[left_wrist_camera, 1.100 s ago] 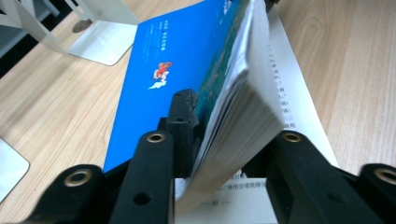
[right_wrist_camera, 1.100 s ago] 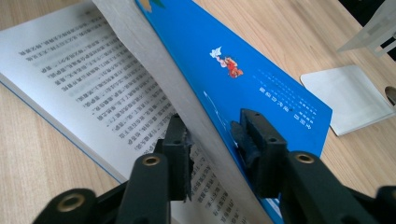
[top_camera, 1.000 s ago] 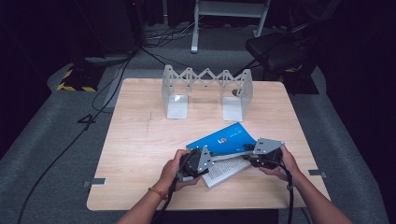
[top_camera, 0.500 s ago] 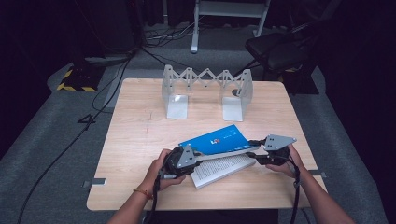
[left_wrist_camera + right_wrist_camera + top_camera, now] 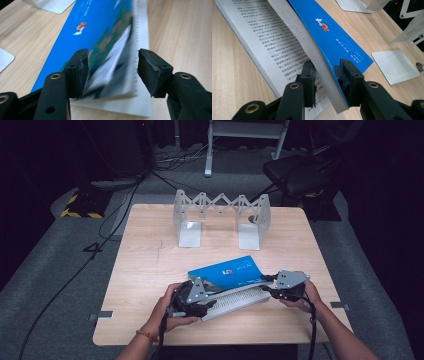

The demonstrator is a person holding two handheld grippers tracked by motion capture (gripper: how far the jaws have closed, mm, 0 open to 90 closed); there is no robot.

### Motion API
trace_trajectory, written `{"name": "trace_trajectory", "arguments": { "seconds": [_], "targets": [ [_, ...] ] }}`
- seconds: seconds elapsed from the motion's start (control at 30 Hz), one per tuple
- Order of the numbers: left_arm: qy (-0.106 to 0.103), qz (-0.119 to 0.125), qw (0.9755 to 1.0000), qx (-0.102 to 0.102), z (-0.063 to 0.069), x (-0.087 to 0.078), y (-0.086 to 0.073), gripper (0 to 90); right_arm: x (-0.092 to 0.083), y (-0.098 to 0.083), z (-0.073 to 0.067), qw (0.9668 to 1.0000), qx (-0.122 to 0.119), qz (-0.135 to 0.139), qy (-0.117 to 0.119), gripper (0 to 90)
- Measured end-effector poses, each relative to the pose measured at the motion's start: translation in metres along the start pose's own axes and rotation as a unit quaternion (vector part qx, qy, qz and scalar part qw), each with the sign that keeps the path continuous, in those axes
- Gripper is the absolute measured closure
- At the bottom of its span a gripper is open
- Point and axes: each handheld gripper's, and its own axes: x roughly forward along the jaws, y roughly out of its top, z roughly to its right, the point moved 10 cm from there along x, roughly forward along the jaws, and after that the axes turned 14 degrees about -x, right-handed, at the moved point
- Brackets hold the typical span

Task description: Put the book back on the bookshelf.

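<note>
Blue-covered book [image 5: 227,272] lies open, printed pages exposed. Right gripper [image 5: 325,71] clamps the lifted front section; left gripper [image 5: 112,71], jaws just parted, straddles its edge at 7 o'clock.

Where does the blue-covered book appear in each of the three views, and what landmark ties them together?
High view: blue-covered book lies lower centre on the table, between the two hand-held grippers.
Left gripper view: book runs up the middle from between the jaws, its near edge blurred.
Right gripper view: book spreads across the upper left and centre, its raised cover side between the jaws.
Shared landmark: the small red emblem on the blue cover.
</note>
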Motion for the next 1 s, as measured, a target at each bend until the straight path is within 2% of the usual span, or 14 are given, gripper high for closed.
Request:
{"name": "trace_trajectory", "arguments": {
  "seconds": [0.1, 0.2, 0.37, 0.4, 0.43, 0.63, 0.77, 0.83, 0.93, 1.0],
  "targets": [
    [0.036, -0.012, 0.9993, 0.002, 0.002, 0.007, 0.001, 43.0, 0.000, 0.004, -0.001, 0.9999, -0.010, -0.004, -0.004, 67.3],
    [0.058, -0.015, 0.9982, -0.009, -0.005, 0.013, -0.004, 46.3, 0.001, 0.007, -0.004, 0.9999, -0.013, -0.009, -0.004, 67.7],
    [0.069, -0.019, 0.9974, -0.004, -0.015, 0.010, -0.009, 65.3, 0.003, 0.013, -0.008, 0.9997, -0.022, -0.013, -0.005, 69.1],
    [0.072, -0.021, 0.9971, 0.013, -0.019, 0.006, -0.010, 66.9, 0.004, 0.016, -0.008, 0.9996, -0.024, -0.011, -0.005, 69.4],
    [0.072, -0.021, 0.9971, 0.013, -0.019, 0.006, -0.010, 67.5, 0.004, 0.016, -0.008, 0.9996, -0.024, -0.011, -0.005, 69.4],
    [0.033, -0.016, 0.9992, 0.013, -0.041, -0.008, -0.022, 67.9, 0.012, 0.037, -0.020, 0.9994, -0.031, 0.015, 0.007, 69.8],
    [0.021, -0.025, 0.9994, 0.016, -0.047, -0.009, -0.031, 67.9, 0.019, 0.038, -0.024, 0.9981, -0.020, 0.047, 0.034, 65.0],
    [0.018, -0.026, 0.9994, 0.013, -0.049, -0.010, -0.031, 67.9, 0.022, 0.033, -0.023, 0.9981, -0.023, 0.043, 0.037, 64.4],
    [0.012, -0.034, 0.9993, 0.007, -0.050, -0.010, -0.032, 66.8, 0.022, 0.029, -0.022, 0.9982, -0.026, 0.041, 0.035, 69.7],
    [0.014, -0.043, 0.9989, -0.009, -0.051, -0.010, -0.032, 62.9, 0.022, 0.029, -0.023, 0.9984, -0.038, 0.031, 0.031, 71.1]
  ]
}}
